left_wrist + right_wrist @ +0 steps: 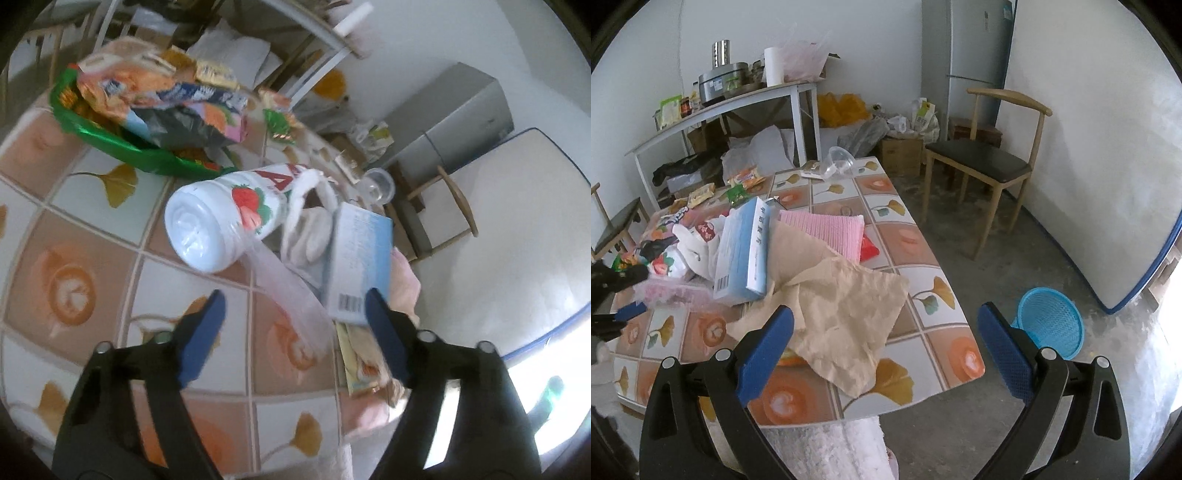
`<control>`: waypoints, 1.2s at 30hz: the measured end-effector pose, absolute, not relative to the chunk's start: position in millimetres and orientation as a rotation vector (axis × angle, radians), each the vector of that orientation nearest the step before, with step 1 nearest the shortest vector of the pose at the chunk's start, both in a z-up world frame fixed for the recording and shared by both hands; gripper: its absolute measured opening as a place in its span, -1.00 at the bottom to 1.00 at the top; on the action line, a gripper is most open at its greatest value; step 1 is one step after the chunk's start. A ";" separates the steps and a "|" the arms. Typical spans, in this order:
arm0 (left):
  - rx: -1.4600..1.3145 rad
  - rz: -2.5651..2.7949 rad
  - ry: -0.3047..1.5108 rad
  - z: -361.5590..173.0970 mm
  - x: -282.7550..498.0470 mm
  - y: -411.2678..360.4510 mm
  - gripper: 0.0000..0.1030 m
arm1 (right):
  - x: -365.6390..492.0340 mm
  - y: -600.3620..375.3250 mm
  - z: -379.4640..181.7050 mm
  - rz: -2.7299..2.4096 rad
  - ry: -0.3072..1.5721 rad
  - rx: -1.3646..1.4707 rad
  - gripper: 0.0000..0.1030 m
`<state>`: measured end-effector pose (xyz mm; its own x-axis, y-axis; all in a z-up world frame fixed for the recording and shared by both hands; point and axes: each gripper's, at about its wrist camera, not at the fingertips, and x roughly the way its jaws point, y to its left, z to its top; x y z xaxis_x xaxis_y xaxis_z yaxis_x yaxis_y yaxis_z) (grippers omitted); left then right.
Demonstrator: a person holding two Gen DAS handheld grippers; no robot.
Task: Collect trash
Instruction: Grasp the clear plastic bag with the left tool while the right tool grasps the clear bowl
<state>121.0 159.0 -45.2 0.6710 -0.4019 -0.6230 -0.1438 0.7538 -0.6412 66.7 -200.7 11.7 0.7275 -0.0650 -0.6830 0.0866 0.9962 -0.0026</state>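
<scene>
Blue pads of the left gripper (295, 314) are held apart over a clear plastic bag (291, 295), nothing clamped; the strawberry bottle (229, 218) lies just ahead. Right gripper (886, 325) is spread, empty. Approach is judged underway; closure on trash is required next.

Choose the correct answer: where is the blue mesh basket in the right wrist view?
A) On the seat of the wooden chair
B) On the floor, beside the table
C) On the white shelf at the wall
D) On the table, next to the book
B: the blue mesh basket stands on the grey floor, past the corner of the table, below the level of the tabletop.
</scene>
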 end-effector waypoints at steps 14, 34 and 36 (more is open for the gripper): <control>-0.699 -0.211 0.944 -71.0 140.7 143.3 -0.83 | 92.1 -196.3 17.9 -0.064 0.766 0.031 0.88; -0.573 -0.365 0.831 -49.9 82.4 143.8 -0.89 | 143.9 -188.7 51.6 0.123 0.685 0.099 0.78; -0.564 -0.397 0.793 -42.2 80.3 142.7 -0.89 | 178.7 -192.4 66.1 0.212 0.653 0.128 0.77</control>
